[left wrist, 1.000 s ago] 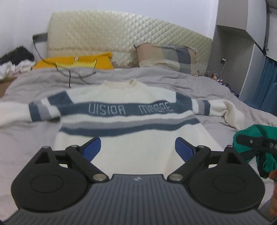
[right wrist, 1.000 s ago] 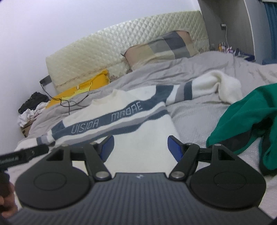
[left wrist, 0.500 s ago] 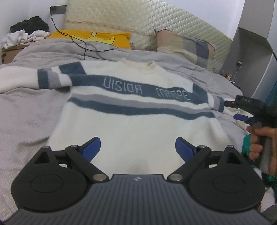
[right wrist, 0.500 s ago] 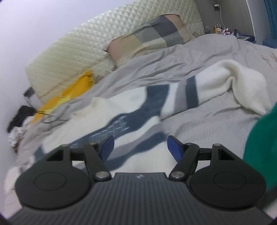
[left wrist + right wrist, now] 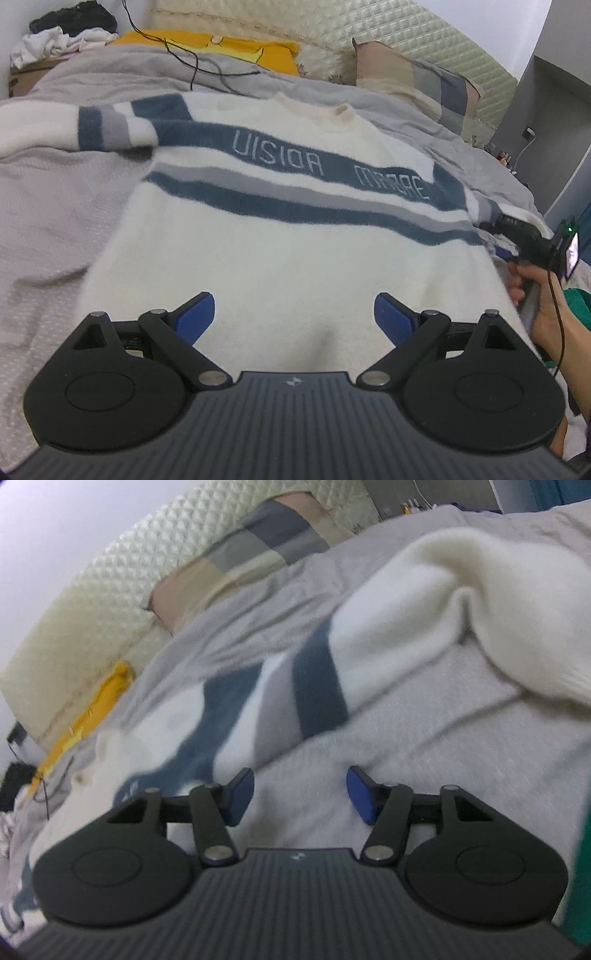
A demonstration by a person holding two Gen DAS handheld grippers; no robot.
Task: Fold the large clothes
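STEP: sleeve pickup | sweater (image 5: 295, 236) flat on bed (image 5: 55, 206), long axis 12–6 | right sleeve (image 5: 406, 620) at 1 o'clock of right gripper (image 5: 300, 794), the nearer; jaws closing, empty | left gripper (image 5: 294, 317) wide open, empty, over hem.

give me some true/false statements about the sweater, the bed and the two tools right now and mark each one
1. The sweater lies spread front-up on the grey bedcover. True.
2. The left tool is clamped on the sweater's collar. False: its jaws stand wide apart over the lower body of the sweater, holding nothing.
3. A yellow cloth lies near the headboard. True.
4. The right tool has the sleeve pinched. False: its jaws are closing, with only bedcover showing in the gap.
5. The sweater is plain white. False: blue and grey bands cross its chest and sleeves.
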